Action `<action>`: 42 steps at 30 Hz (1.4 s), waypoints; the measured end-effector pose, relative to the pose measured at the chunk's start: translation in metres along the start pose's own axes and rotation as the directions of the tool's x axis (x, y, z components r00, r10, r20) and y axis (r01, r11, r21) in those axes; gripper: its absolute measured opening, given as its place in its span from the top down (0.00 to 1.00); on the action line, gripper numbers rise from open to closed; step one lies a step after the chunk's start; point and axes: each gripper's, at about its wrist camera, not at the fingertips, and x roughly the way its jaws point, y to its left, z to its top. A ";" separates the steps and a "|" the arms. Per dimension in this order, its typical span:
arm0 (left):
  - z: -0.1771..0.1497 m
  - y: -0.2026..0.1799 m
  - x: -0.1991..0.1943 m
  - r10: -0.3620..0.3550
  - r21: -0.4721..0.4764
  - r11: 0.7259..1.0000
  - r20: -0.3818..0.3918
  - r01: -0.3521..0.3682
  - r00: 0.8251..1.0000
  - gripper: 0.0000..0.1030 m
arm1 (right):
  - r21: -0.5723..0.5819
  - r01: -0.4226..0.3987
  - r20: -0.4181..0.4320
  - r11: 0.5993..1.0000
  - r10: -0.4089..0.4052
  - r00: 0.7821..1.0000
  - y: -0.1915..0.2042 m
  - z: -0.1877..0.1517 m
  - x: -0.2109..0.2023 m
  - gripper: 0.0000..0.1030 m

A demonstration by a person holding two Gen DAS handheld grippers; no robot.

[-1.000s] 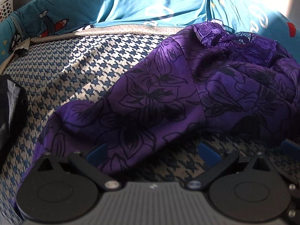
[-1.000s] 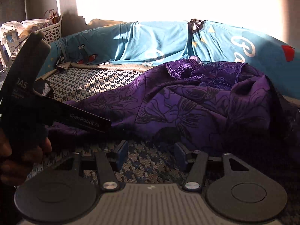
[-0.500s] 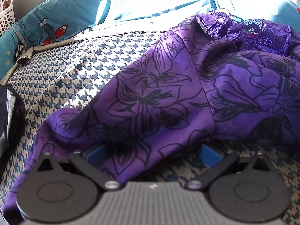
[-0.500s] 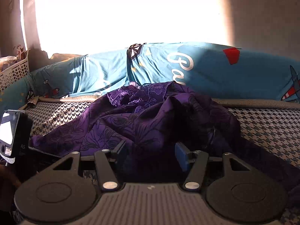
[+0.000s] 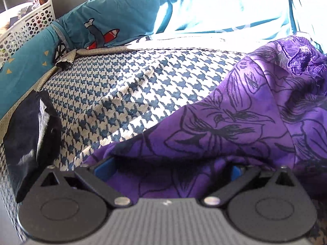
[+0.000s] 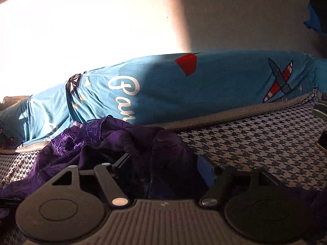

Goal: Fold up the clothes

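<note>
At the far left of the left wrist view stood a white perforated plastic basket (image 5: 26,28), and below it a crumpled black cloth (image 5: 30,140) lay on the edge of the blue-and-white houndstooth bed cover (image 5: 126,94). Behind ran a long teal bolster pillow printed with a red aeroplane (image 5: 106,22). To the right, the purple satin garment with black floral line print (image 5: 235,126) lay heaped on the cover, its near edge draped over the left gripper (image 5: 171,169); the blue-padded fingers (image 5: 104,168) stood spread wide with cloth lying between them, not pinched.

In the right wrist view, the same purple garment (image 6: 126,143) lay bunched at the left, its lace trim nearest the teal pillow (image 6: 204,85). The right gripper (image 6: 163,169) was pushed into the heap, jaws spread with a fold between them, the left one largely buried. Bare houndstooth cover (image 6: 265,143) stretched to the right.
</note>
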 end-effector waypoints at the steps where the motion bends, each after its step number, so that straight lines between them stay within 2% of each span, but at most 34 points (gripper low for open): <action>1: 0.000 0.001 -0.001 -0.001 0.000 1.000 0.000 0.001 1.000 0.00 | 0.002 0.004 0.005 1.000 -0.004 1.000 -0.002 0.001 0.005 0.30; 4: -0.004 -0.004 -0.010 -0.004 0.029 1.000 0.017 0.003 1.000 0.00 | 0.024 0.003 0.018 1.000 -0.003 1.000 -0.007 0.005 0.020 0.26; 6: -0.008 -0.007 -0.019 -0.073 0.042 0.996 0.006 0.073 0.997 0.00 | 0.054 -0.017 0.024 0.998 0.015 1.000 -0.011 0.008 0.030 0.21; 8: -0.014 -0.013 -0.028 -0.168 0.070 0.983 -0.013 0.168 0.986 0.00 | 0.078 -0.038 0.024 0.996 0.036 0.999 -0.013 0.009 0.040 0.17; 13: -0.025 -0.032 -0.050 -0.272 0.174 0.950 0.041 0.261 0.962 0.00 | 0.076 -0.076 0.007 0.994 0.076 0.997 -0.009 0.009 0.058 0.13; 15: -0.024 -0.034 -0.053 -0.303 0.178 0.941 0.055 0.289 0.951 0.00 | 0.072 -0.091 0.000 0.993 0.091 0.996 -0.007 0.008 0.065 0.23; 17: -0.021 -0.034 -0.051 -0.313 0.167 0.939 0.048 0.301 0.949 0.00 | 0.068 -0.105 -0.008 0.992 0.106 0.994 -0.005 0.008 0.072 0.49; 18: -0.021 -0.033 -0.048 -0.309 0.157 0.941 0.038 0.300 0.950 0.00 | 0.058 -0.110 -0.013 0.992 0.111 0.994 -0.003 0.008 0.072 0.55; 20: -0.019 -0.031 -0.042 -0.299 0.145 0.945 0.025 0.292 0.954 0.00 | 0.038 -0.111 -0.023 0.993 0.112 0.993 0.002 0.009 0.075 0.74; 23: -0.017 -0.028 -0.036 -0.300 0.135 0.945 0.007 0.297 0.954 0.00 | 0.024 -0.087 -0.005 0.996 0.088 0.996 0.004 0.010 0.076 0.90; 26: -0.017 -0.028 -0.033 -0.299 0.144 0.944 0.003 0.296 0.954 0.00 | 0.029 -0.052 0.028 0.998 0.051 0.998 0.003 0.017 0.075 0.92; 29: -0.015 -0.030 -0.033 -0.307 0.154 0.941 0.008 0.303 0.952 0.00 | 0.037 0.044 0.085 0.998 -0.047 0.995 -0.001 0.029 0.071 0.94; 32: -0.012 -0.032 -0.033 -0.329 0.170 0.931 0.017 0.322 0.944 0.00 | 0.070 0.127 0.123 0.989 -0.135 0.983 -0.009 0.037 0.070 0.94; 37: -0.005 -0.033 -0.033 -0.377 0.163 0.916 0.028 0.368 0.926 0.00 | 0.147 0.284 0.168 0.947 -0.307 0.937 -0.024 0.045 0.070 0.95; 40: -0.001 -0.035 -0.031 -0.357 0.165 0.923 0.042 0.346 0.933 0.00 | 0.207 0.365 0.179 0.908 -0.402 0.898 -0.034 0.049 0.069 0.95; 42: 0.001 -0.035 -0.028 -0.320 0.168 0.936 0.052 0.308 0.946 0.00 | 0.200 0.343 0.130 0.918 -0.372 0.919 -0.039 0.048 0.078 0.94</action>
